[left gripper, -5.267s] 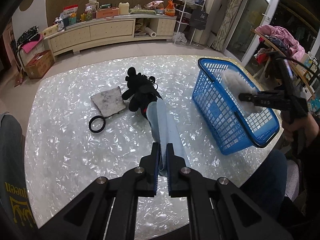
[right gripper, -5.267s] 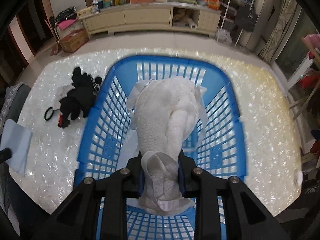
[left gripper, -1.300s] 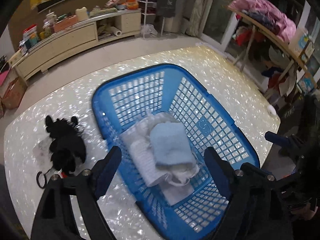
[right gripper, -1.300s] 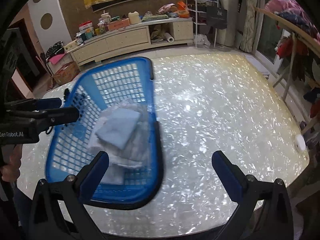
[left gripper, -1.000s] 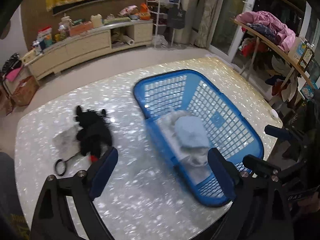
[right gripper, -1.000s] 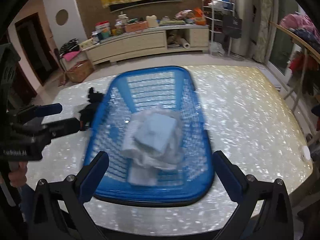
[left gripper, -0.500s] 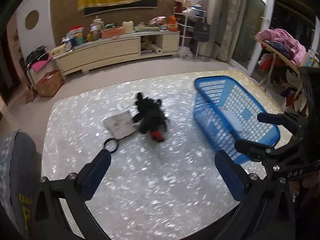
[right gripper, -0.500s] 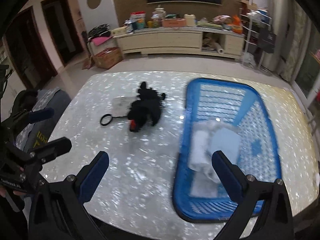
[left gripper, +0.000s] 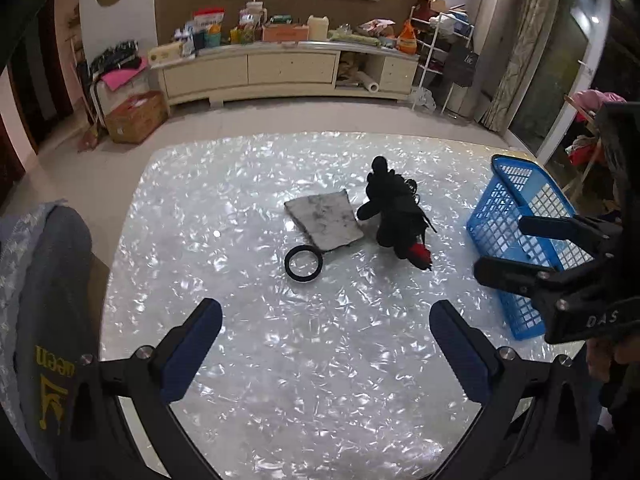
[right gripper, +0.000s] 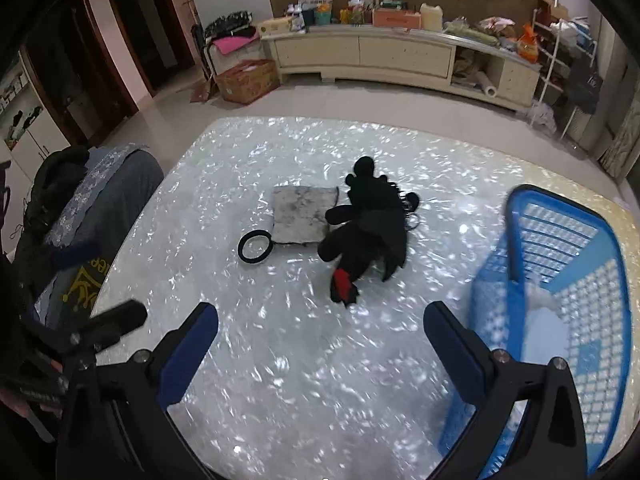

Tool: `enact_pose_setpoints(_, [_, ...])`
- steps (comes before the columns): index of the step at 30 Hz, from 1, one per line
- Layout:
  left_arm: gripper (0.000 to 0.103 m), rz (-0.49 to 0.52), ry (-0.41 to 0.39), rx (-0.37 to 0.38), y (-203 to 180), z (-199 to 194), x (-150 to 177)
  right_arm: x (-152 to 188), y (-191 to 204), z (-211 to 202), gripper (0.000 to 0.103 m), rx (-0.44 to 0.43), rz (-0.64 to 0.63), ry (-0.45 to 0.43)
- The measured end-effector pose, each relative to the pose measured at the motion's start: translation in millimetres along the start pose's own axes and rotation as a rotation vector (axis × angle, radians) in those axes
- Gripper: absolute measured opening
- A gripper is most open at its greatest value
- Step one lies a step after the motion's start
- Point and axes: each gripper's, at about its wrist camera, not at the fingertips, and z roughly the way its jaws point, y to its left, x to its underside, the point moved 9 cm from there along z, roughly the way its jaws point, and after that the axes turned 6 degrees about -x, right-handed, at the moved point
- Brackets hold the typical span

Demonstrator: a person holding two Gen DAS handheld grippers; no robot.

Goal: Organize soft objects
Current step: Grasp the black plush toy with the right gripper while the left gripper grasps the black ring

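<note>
A black plush toy (left gripper: 394,216) with a red part lies mid-table; it also shows in the right wrist view (right gripper: 366,232). A grey square cloth (left gripper: 324,222) (right gripper: 302,214) lies just left of it, and a black ring (left gripper: 303,263) (right gripper: 254,247) in front of the cloth. The blue basket (left gripper: 516,216) (right gripper: 560,280) stands at the table's right with white cloth (right gripper: 544,320) inside. My left gripper (left gripper: 326,344) is open and empty, above the near table. My right gripper (right gripper: 320,344) is open and empty; it also shows in the left wrist view (left gripper: 532,248) beside the basket.
The shiny white table (left gripper: 320,380) ends at a tiled floor. A chair with a grey jacket (left gripper: 44,300) stands at the table's left. A long low cabinet (left gripper: 280,68) with clutter lines the far wall. A white rack (left gripper: 444,52) stands at the back right.
Both cloths were dropped into the basket and both grippers opened. Both grippers then swung left, away from the basket, and now face the plush toy and the grey cloth.
</note>
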Motion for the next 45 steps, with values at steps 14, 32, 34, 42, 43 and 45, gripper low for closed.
enact_pose_setpoints(14, [0.103,-0.009,0.104,0.009,23,84,-12,-30,-35,80,0.096,0.086,0.071,0.125])
enact_pose_setpoints(32, [0.103,0.022,0.227,-0.03,53,172,-16,-50,-74,140,0.096,0.166,0.147,0.227])
enact_pose_setpoints(34, [0.103,0.036,0.232,-0.036,52,176,-16,-50,-76,146,0.094,0.166,0.153,0.229])
enact_pose_setpoints(42, [0.079,0.054,0.263,-0.064,54,192,-12,-49,-77,163,0.09,0.165,0.157,0.255])
enact_pose_setpoints(43, [0.072,0.054,0.26,-0.077,55,192,-12,-47,-78,166,0.087,0.159,0.162,0.262])
enact_pose_setpoints(45, [0.064,0.067,0.248,-0.105,57,193,-14,-43,-79,173,0.08,0.165,0.167,0.282])
